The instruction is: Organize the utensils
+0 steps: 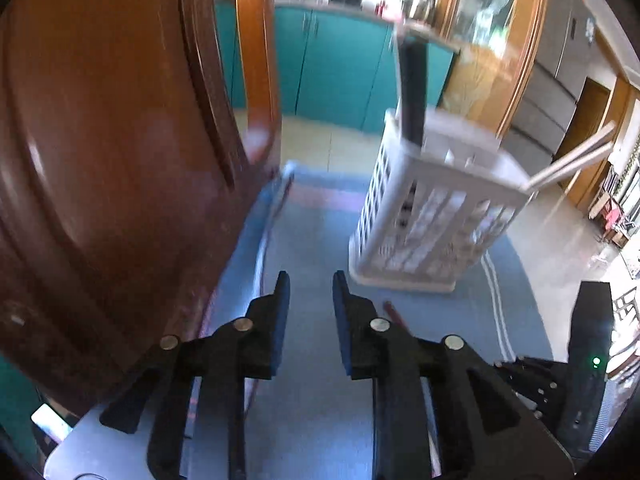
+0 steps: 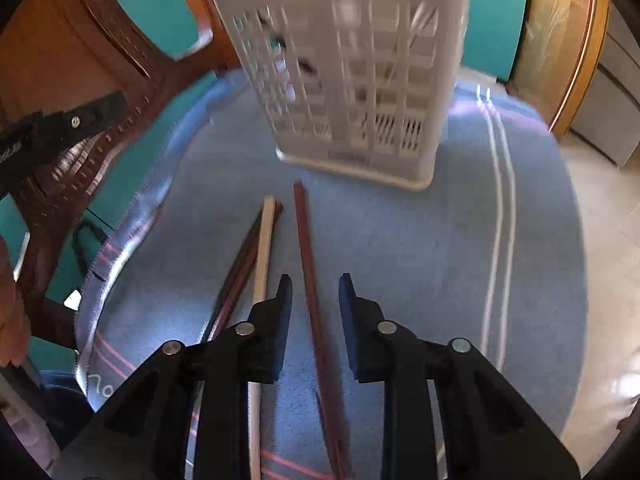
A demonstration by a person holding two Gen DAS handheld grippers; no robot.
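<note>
A white slotted utensil holder (image 1: 424, 216) stands on a blue cloth (image 1: 320, 248); a dark-handled utensil (image 1: 412, 92) and two pale chopsticks (image 1: 576, 160) stick out of it. In the right wrist view the holder (image 2: 352, 80) is just ahead. On the cloth lie a reddish-brown chopstick (image 2: 310, 264), a pale chopstick (image 2: 262, 264) and dark chopsticks (image 2: 244, 268). My right gripper (image 2: 314, 284) is open above the reddish-brown chopstick, which runs between the fingers. My left gripper (image 1: 310, 280) is open and empty, left of the holder.
A brown wooden chair (image 1: 112, 140) stands close on the left and also shows in the right wrist view (image 2: 80, 80). Teal cabinets (image 1: 332, 64) are behind. The cloth has white stripes (image 2: 500, 200) near its right edge, with pale floor (image 2: 600, 240) beyond.
</note>
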